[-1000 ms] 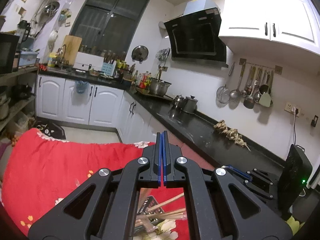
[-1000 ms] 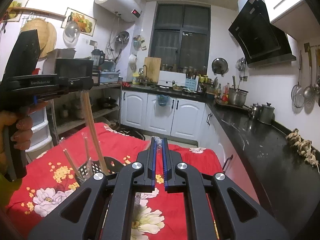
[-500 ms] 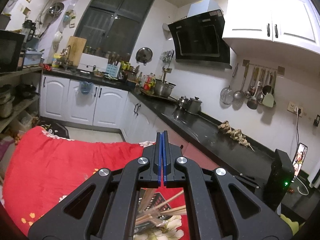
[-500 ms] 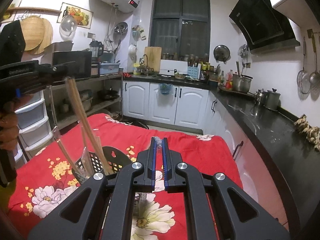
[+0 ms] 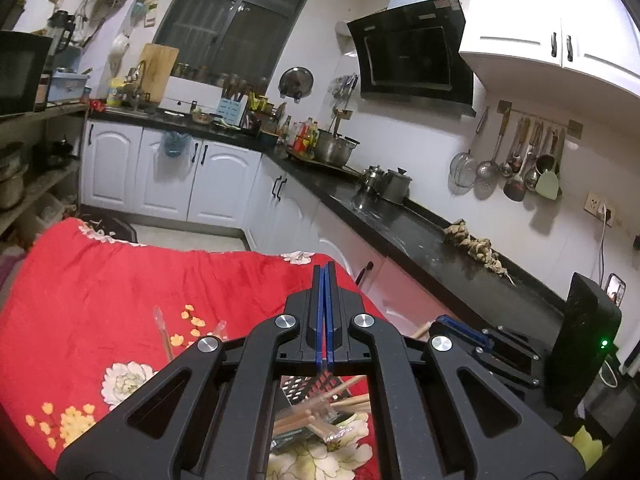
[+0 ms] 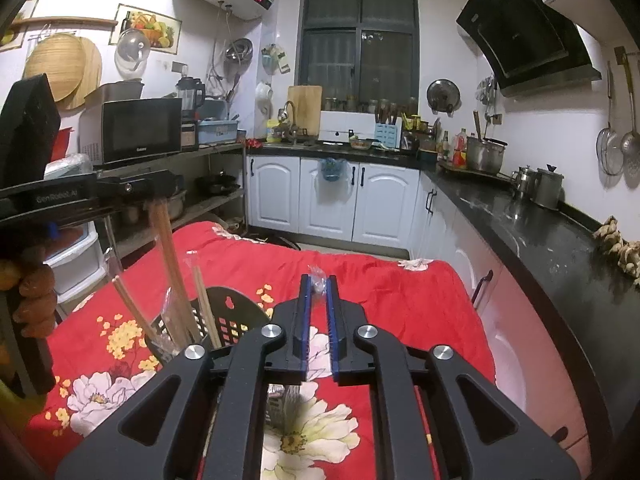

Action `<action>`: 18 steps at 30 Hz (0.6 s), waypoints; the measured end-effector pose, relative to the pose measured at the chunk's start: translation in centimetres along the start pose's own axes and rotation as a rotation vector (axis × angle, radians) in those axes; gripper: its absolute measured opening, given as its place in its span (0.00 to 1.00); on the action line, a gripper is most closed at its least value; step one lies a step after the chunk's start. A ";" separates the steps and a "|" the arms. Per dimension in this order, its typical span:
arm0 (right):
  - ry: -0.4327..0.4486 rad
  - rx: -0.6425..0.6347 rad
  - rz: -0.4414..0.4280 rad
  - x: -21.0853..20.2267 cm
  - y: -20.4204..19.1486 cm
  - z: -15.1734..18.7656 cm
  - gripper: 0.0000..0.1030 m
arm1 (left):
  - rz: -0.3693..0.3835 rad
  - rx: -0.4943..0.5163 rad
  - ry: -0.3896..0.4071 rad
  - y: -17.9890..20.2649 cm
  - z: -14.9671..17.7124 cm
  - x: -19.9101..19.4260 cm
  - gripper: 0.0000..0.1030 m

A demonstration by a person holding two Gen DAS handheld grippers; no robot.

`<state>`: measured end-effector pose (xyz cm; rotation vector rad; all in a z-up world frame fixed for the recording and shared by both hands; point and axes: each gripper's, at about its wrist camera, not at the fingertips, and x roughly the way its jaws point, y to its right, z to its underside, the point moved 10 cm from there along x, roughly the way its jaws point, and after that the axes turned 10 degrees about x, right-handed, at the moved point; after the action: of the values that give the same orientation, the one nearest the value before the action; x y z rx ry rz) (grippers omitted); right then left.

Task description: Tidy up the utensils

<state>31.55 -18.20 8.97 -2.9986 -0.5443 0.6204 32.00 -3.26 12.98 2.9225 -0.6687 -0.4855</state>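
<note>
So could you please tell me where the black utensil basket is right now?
In the right wrist view the black utensil basket stands lower left on the red floral cloth, holding upright chopsticks, just left of the right gripper.

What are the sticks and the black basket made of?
The chopsticks look like wood or bamboo: pale tan, matte, some in clear plastic sleeves. The basket looks like moulded plastic: smooth black with neat square holes.
</note>
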 end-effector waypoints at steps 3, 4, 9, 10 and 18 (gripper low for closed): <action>0.008 0.008 -0.002 -0.5 0.3 0.4 0.40 | -0.015 0.002 -0.020 -0.3 0.8 0.5 0.00; 0.008 0.008 -0.003 -0.6 0.3 0.5 0.40 | -0.016 0.001 -0.031 -0.4 1.1 0.6 0.05; 0.013 0.021 -0.008 -1.7 0.6 1.0 0.44 | -0.036 0.000 -0.048 -1.1 2.1 0.2 0.40; 0.017 0.021 -0.005 -2.0 0.7 1.1 0.47 | -0.042 0.004 -0.049 -1.1 2.2 0.0 0.40; 0.041 0.026 -0.008 -4.5 0.8 2.5 0.59 | -0.060 0.020 -0.023 -0.8 2.4 -3.3 0.70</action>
<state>26.95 -20.63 8.33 -2.9757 -0.5414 0.5604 28.76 -1.13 11.54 2.9678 -0.5936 -0.5221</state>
